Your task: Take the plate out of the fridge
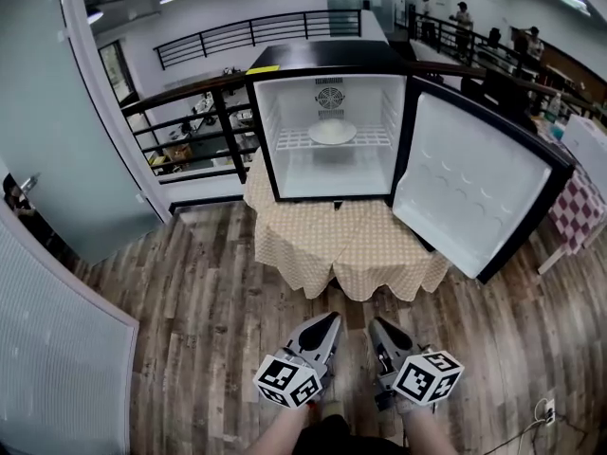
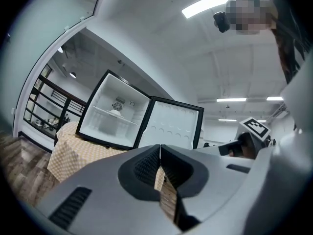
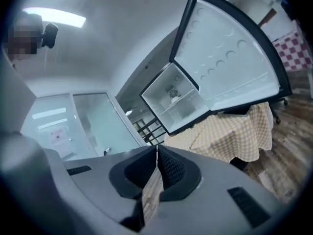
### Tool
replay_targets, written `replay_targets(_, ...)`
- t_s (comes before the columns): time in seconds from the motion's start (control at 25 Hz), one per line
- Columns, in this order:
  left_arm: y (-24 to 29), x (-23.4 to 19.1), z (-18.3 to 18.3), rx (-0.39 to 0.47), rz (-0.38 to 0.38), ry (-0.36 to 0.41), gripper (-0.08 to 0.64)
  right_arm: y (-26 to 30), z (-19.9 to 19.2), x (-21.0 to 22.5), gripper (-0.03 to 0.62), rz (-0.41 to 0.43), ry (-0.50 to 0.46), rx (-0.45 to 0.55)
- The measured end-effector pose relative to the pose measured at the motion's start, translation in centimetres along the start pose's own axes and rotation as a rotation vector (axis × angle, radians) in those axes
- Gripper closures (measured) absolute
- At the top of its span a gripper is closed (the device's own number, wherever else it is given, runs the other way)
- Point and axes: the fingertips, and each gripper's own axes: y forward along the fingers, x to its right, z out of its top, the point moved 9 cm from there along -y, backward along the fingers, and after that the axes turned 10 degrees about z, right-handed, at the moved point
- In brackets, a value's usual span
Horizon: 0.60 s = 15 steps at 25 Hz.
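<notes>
A small black fridge (image 1: 275, 131) stands on a table under a checked cloth (image 1: 341, 245), its door (image 1: 474, 188) swung wide to the right. A white plate (image 1: 333, 132) lies on the wire shelf inside; it also shows small in the left gripper view as the plate (image 2: 116, 112) and in the right gripper view as the plate (image 3: 174, 95). My left gripper (image 1: 330, 322) and right gripper (image 1: 377, 327) hang side by side low in the head view, well short of the table. Both are shut with nothing between the jaws, as the left gripper (image 2: 160, 148) and the right gripper (image 3: 157, 150) show close up.
Wood-plank floor lies between me and the table. A glass partition (image 1: 57, 159) stands at the left, black railings (image 1: 199, 121) behind the fridge. A red-checked table (image 1: 579, 207) sits at the far right, and people stand far back.
</notes>
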Motion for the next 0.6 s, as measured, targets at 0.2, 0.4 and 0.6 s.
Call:
replay_targets(0.2, 1.6, -2.1, -0.2, -0.014, -0.005, -0.013, 0.548, 2.9, 0.1, 0.1, 0.558, -0.067, -0.115, -0.041)
replay_targets(0.4, 2.4, -3.0, -0.4, -0.024, 0.0, -0.028, 0.548, 4.4, 0.4, 0.3, 0.557, -0.101, -0.208, -0.083)
replay_targets(0.6, 3.4, -3.8, -0.8, -0.037, 0.014, -0.04, 0.548, 5.8, 0.6, 1.2, 0.557, -0.103, -0.225, -0.104)
